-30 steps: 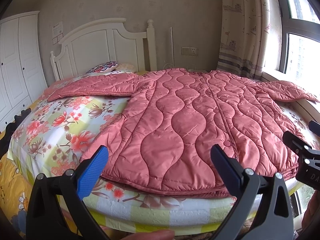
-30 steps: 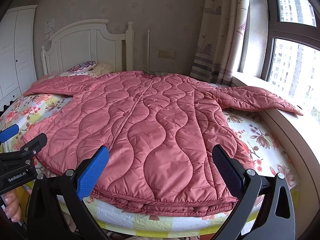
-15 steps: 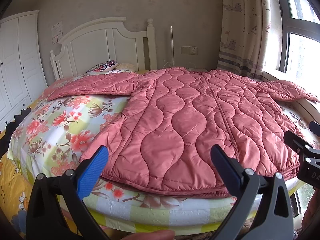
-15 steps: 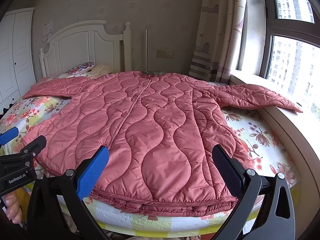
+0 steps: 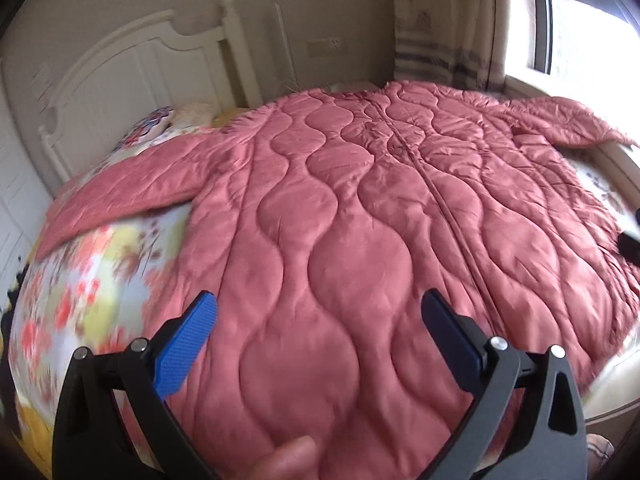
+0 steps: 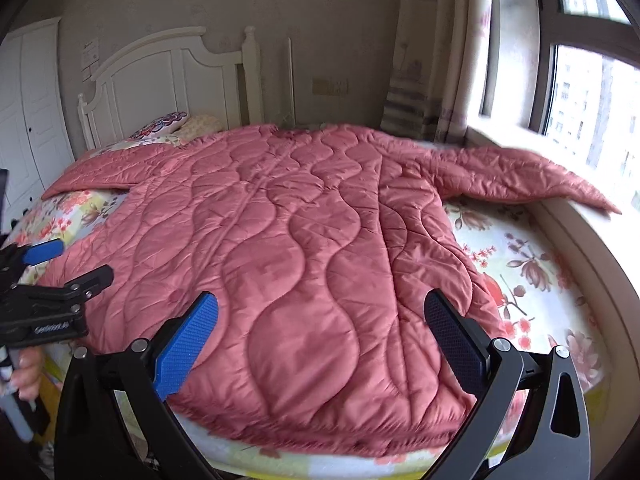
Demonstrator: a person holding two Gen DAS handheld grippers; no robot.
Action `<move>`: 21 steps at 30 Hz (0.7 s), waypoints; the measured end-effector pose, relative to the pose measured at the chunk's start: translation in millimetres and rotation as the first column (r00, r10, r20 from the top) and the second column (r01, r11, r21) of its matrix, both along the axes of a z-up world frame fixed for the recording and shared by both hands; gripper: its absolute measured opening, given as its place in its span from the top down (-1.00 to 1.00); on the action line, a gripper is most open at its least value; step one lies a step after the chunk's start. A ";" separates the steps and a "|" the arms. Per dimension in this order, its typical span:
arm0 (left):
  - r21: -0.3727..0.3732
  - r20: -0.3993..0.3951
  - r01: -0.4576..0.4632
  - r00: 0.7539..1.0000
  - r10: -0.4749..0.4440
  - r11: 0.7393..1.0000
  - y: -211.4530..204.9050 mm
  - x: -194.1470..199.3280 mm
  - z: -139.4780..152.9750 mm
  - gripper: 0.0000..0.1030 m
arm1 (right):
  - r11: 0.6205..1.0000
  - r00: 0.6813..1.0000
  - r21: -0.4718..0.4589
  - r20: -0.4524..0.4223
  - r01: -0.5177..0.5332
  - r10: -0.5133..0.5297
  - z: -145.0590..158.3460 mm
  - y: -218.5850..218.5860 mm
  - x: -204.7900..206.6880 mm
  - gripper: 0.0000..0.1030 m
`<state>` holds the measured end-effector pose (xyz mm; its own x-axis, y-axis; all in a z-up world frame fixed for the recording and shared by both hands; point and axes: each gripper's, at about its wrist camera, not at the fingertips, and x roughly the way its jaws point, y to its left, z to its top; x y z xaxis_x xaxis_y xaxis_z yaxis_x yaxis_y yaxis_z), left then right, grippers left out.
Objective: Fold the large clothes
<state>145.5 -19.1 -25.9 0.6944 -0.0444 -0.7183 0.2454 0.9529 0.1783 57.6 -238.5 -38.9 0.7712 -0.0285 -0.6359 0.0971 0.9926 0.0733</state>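
A large pink quilted jacket (image 5: 360, 216) (image 6: 304, 240) lies spread flat, front up, on a bed with a floral sheet (image 6: 520, 264). One sleeve (image 5: 120, 192) stretches to the left and the other sleeve (image 6: 520, 176) reaches onto the window ledge. My left gripper (image 5: 320, 320) hangs open over the jacket's lower left part, with nothing between its fingers. My right gripper (image 6: 320, 316) stands open above the hem near the bed's front edge, also holding nothing. In the right wrist view the left gripper (image 6: 48, 280) shows at the left edge, held by a hand (image 6: 28, 372).
A white headboard (image 6: 172, 72) and pillows (image 6: 160, 128) stand at the far end. White wardrobe doors (image 6: 28, 112) are on the left. A curtain (image 6: 432, 60) and window (image 6: 592, 100) are on the right, with a ledge along the bed.
Both grippers have moved forward and higher over the bed, the left one more, so the jacket looms larger. The left view is motion-blurred. Both stay open.
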 end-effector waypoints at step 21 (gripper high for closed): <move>-0.112 -0.139 -0.059 0.989 0.043 0.992 0.8 182.0 -48.8 -0.96 | 0.735 0.774 0.248 -0.142 0.631 -0.617 -40.0 -273.7 202.1 -0.57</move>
